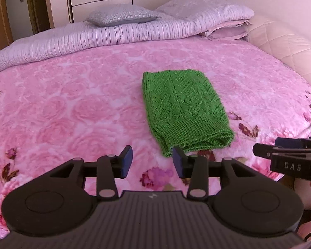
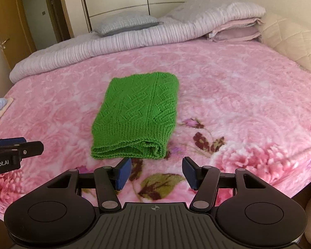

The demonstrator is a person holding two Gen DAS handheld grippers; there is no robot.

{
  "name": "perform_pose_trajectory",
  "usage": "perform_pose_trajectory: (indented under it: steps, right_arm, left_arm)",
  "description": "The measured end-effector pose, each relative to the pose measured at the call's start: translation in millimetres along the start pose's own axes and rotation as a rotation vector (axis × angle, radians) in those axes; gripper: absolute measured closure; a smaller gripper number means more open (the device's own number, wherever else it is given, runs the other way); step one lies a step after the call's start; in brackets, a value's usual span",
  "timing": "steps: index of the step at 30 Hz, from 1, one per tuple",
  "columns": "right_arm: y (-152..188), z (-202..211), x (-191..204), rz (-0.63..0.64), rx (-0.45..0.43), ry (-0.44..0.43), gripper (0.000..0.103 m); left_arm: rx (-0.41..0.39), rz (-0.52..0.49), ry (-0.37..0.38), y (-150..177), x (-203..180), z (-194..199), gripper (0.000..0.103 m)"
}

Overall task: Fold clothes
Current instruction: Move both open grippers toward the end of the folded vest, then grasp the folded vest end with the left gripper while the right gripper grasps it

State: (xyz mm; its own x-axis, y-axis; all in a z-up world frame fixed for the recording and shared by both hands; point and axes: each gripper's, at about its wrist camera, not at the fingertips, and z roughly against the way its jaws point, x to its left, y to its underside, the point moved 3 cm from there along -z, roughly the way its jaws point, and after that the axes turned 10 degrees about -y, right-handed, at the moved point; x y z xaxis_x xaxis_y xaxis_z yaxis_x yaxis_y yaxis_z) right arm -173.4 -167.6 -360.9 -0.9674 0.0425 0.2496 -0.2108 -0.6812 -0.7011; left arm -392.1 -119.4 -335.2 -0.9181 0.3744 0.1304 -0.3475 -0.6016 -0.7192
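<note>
A folded green knitted garment (image 2: pixel 136 116) is laid near the bed's (image 2: pixel 248 95) front edge. Both the left hand-held gripper (image 1: pixel 152 161) and the right hand-held gripper (image 2: pixel 156 173) are held wide, with nothing between their jaws.

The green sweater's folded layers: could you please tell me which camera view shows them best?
The right wrist view: the green sweater lies nearly centred, its near edge showing the stacked layers unobstructed. In the left wrist view the sweater sits off to the right, and a pad of the left gripper covers part of that edge.

Bed w/ pink floral blanket (image 1: pixel 72 103), pillows (image 1: pixel 122 16), quilted headboard (image 1: pixel 280 47), wooden door (image 2: pixel 2 31).
</note>
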Motion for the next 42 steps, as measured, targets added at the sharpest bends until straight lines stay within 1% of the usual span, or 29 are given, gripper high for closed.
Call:
perform_pose_trajectory:
  steps: [5, 11, 14, 16, 23, 25, 32, 37, 38, 40, 42]
  right_arm:
    - [4, 16, 8, 0.02, -0.018, 0.018, 0.045]
    - [7, 22, 8, 0.036, -0.013, 0.035, 0.045]
    - [6, 21, 6, 0.037, -0.011, 0.046, 0.045]
    - [5, 18, 7, 0.037, -0.007, 0.049, 0.045]
    - [2, 4, 4, 0.055, 0.015, 0.061, 0.045]
    - [1, -3, 0, 0.052, 0.027, 0.062, 0.045]
    - [-1, -26, -10, 0.044, 0.067, 0.075, 0.045]
    - [-1, -44, -20, 0.04, 0.1, 0.079, 0.045]
    - [-2, -47, -22, 0.039, 0.107, 0.08, 0.045]
    - [-1, -52, -31, 0.012, 0.107, 0.078, 0.045]
    - [-2, -55, -44, -0.06, 0.093, 0.033, 0.045]
  left_arm:
    - [-0.018, -0.005, 0.011, 9, 1, 16, 0.064]
    - [-0.023, -0.006, 0.023, 12, 0, 21, 0.064]
    - [-0.023, -0.003, 0.041, 12, 0, 19, 0.063]
    - [-0.022, 0.003, 0.066, 13, 0, 17, 0.062]
    - [0.021, 0.034, 0.109, 15, 2, -6, 0.062]
    - [0.038, 0.052, 0.119, 14, 4, -13, 0.062]
    - [0.087, 0.138, 0.119, 14, 18, -41, 0.061]
    - [0.116, 0.18, 0.154, 10, 24, -63, 0.061]
    - [0.12, 0.188, 0.165, 8, 25, -67, 0.061]
    - [0.143, 0.229, 0.213, 5, 31, -80, 0.06]
    - [0.181, 0.318, 0.289, 2, 41, -95, 0.06]
